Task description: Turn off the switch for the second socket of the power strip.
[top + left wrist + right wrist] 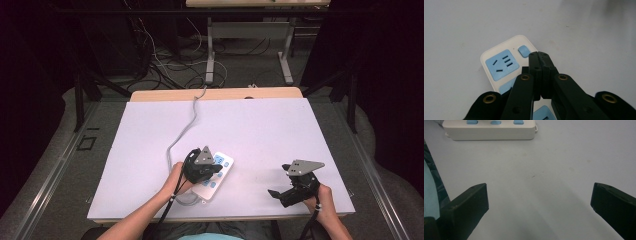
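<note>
Power strip [499,65] under left gripper [539,53]

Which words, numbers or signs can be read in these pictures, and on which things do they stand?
None can be read.
Power strip: blue socket faces and a blue button, no legible print.
White table: no writing.

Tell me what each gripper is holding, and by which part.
Nothing is held. The left gripper is shut on itself above the power strip, near its blue button. The right gripper is open over the bare table.
</note>
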### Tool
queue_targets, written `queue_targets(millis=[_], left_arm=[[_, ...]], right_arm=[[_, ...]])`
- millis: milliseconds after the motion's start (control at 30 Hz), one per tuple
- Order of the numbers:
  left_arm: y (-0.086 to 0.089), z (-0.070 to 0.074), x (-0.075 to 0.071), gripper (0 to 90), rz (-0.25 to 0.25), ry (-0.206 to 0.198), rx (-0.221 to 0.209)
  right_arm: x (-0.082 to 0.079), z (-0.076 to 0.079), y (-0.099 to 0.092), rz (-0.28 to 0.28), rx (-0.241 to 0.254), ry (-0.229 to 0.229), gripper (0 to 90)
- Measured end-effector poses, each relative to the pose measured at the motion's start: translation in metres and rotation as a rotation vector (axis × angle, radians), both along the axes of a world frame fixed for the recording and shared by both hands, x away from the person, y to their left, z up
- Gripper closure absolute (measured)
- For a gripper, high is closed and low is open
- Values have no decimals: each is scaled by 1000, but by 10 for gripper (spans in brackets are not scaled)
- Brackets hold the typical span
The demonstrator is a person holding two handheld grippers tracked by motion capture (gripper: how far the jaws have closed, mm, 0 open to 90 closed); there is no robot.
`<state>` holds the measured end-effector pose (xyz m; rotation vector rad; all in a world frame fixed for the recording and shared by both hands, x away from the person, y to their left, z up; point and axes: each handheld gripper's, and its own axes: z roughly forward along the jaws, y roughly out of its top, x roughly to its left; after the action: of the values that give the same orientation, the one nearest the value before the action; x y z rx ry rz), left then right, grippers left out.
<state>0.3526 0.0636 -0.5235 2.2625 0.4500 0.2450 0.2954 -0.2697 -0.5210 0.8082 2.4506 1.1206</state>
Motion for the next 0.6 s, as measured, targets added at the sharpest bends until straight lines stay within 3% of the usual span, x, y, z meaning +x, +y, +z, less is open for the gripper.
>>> queue_targets(millis=[267, 600], left_arm=[[-2, -3, -1, 897, -20, 4, 2], [-7, -8, -2, 897, -39, 3, 38]], right_arm=[[0, 0, 0, 2, -2, 0, 7], [0, 0, 0, 3, 0, 4, 7]])
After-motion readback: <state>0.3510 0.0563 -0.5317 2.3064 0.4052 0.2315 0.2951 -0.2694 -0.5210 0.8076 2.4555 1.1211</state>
